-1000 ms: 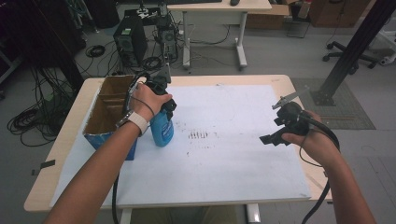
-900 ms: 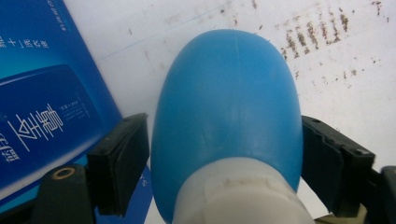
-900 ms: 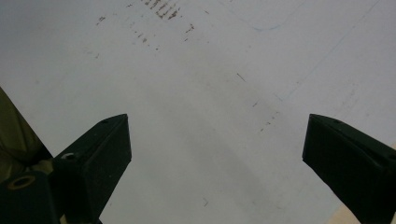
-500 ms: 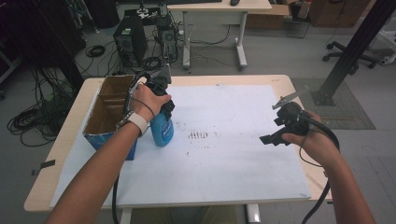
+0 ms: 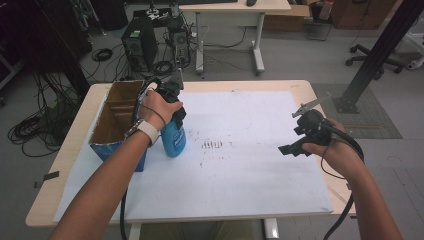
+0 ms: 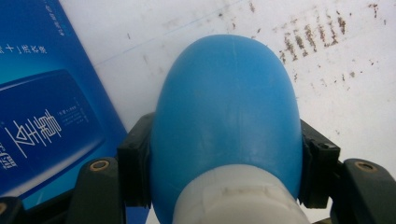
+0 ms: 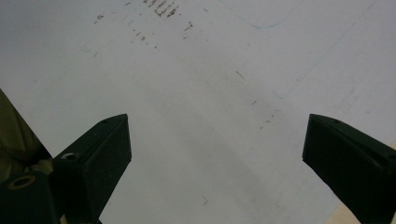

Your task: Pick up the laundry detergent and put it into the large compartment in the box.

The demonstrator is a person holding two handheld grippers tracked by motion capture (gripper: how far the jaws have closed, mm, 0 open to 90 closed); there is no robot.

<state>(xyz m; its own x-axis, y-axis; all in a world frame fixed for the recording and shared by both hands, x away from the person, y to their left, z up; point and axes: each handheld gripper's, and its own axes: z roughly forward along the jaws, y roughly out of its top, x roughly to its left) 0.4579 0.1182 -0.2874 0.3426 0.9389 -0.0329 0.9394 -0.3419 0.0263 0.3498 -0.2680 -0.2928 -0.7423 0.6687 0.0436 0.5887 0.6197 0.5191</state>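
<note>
Bottle: blue bottle [image 5: 173, 140] stands upright on the white sheet [image 5: 240, 170] at the left part of the counter [image 5: 70, 150], just beside the cardboard box [image 5: 117, 117]; its white neck shows at the bottom of the left gripper view, its rounded blue body [image 6: 226, 112] above it.
Left tongs: left tongs [image 6: 226, 172] come down from above onto the bottle's upper part; the jaws have just been closing and now press the blue shoulder from both sides, the bottle between them.
Left hand: wrapped around the left gripper body [image 5: 160, 102], a pale watch strap [image 5: 148, 131] on the wrist, forearm running in from the bottom edge.
Right tongs: right tongs [image 7: 217, 154] stand wide apart with nothing between them, hovering over bare white sheet; in the high view they sit at the right part of the counter [image 5: 300, 142], well apart from the bottle.
Box: open-topped, brown inside, blue printed wall [image 6: 42, 107] showing just beside the bottle in the left gripper view.
Sheet: brown smudge marks [image 5: 212, 145] lie near the middle, between the bottle and the right tongs.
Cable: black cable [image 5: 345, 145] trails from the right gripper over the counter's right edge.
</note>
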